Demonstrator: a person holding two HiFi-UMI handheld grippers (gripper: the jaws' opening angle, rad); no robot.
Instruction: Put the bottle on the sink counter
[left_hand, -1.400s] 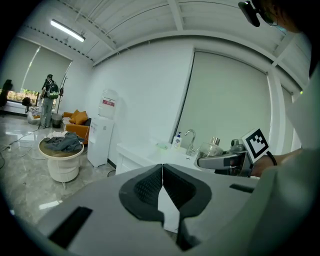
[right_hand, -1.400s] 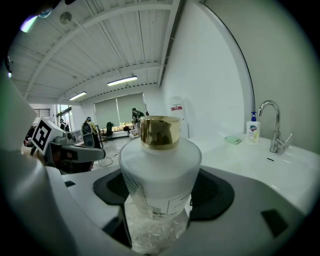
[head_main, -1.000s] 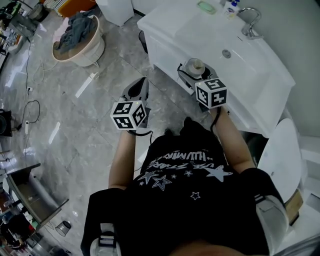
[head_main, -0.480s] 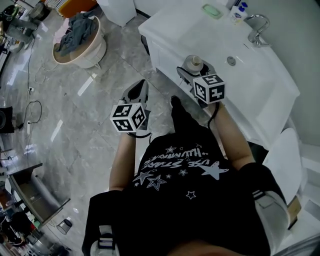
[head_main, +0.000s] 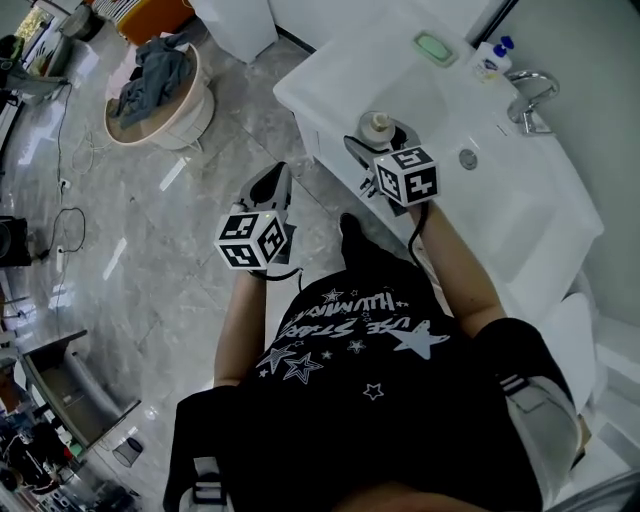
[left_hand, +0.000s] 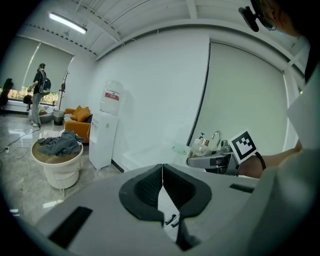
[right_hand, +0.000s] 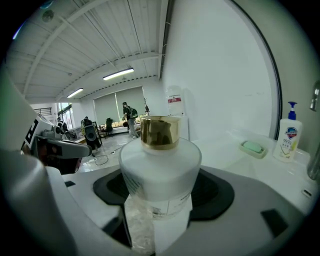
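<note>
Grey marble floor (head_main: 150, 250) and a white sink counter (head_main: 340, 70) are seen. The bottle (right_hand: 160, 170) is pinched upright, gold cap up, by the right gripper (head_main: 380, 138) at the counter's front edge; the left gripper (left_hand: 162, 171) is pressed together, empty.

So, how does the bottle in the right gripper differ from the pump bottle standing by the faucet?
The bottle has a short gold cap; the pump bottle has a blue pump head. The bottle is wide and frosted; the pump bottle is slimmer and opaque white. The bottle is held between the jaws of the right gripper, while the pump bottle stands on the sink counter. Both are whitish and upright.
</note>
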